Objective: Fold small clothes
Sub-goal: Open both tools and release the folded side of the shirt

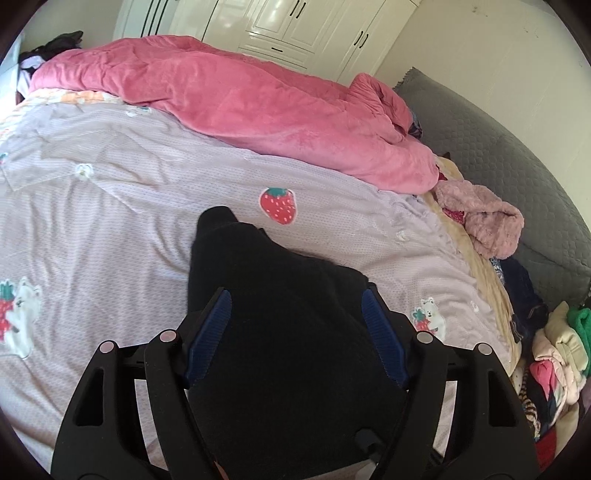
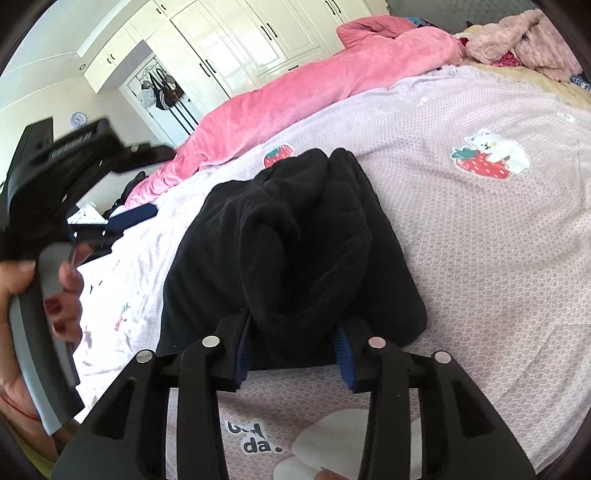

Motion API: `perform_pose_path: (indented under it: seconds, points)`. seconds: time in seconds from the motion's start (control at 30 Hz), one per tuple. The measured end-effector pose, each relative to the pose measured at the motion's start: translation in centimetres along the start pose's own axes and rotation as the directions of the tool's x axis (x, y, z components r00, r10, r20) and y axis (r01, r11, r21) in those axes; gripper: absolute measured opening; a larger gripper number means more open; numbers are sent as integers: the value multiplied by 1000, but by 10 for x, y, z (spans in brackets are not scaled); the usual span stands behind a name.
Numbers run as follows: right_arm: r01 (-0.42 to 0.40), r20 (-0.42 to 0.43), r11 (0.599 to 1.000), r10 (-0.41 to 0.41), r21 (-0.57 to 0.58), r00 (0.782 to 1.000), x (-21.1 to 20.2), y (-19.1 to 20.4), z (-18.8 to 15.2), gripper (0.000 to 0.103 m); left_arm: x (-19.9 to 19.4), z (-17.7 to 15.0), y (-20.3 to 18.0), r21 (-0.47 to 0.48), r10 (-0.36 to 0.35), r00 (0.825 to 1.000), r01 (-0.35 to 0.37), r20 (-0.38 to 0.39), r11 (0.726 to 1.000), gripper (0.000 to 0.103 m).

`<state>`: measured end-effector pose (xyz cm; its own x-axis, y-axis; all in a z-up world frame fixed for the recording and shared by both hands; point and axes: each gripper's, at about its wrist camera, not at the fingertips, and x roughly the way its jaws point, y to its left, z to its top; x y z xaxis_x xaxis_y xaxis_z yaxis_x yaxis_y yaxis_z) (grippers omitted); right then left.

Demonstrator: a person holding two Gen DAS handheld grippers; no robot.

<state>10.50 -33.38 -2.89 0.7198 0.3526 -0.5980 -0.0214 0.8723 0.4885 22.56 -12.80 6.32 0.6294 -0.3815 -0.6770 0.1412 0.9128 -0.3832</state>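
Black cloth (image 2: 295, 236) on the bed (image 2: 480, 240) was pinched at its near edge by the right gripper (image 2: 293, 354), while the left gripper (image 1: 295, 325) was spread wide over it, so the fold should be pulled slowly and kept flat.

Black garment (image 1: 280, 295); lilac bedsheet (image 1: 110, 221) with red strawberry and white bear prints; pink quilt (image 1: 240, 99), upper frame; blue gripper pads (image 1: 212, 332); white wardrobe (image 1: 295, 26).

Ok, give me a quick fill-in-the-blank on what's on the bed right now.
The garment bunched between the right gripper fingers is ___ in colour.
The quilt behind it is ___ in colour.
The print on the sheet just beyond the garment is a ___ shape.
The left gripper has its jaws ___ wide.

Missing: black; pink; strawberry; open
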Motion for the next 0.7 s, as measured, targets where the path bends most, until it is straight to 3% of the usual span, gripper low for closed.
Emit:
perform_pose_path:
  seconds: [0.2, 0.33, 0.43, 0.7]
  points:
    - [3, 37, 1000, -3, -6, 999, -17, -5, 0, 56, -14, -4, 6, 8, 1, 1000, -2, 13, 1000, 68]
    - [16, 77, 1000, -15, -20, 997, -33, -9, 0, 59, -23, -7, 6, 35, 17, 1000, -18, 25, 999, 68]
    - [28, 101, 999, -25, -29, 995, -38, -12, 3, 69, -29, -10, 7, 51, 30, 999, -32, 38, 998, 75]
    - [56, 161, 998, -52, -26, 986, -54, -22, 9, 70, -35, -25, 16, 106, 97, 994, -102, 54, 989, 76]
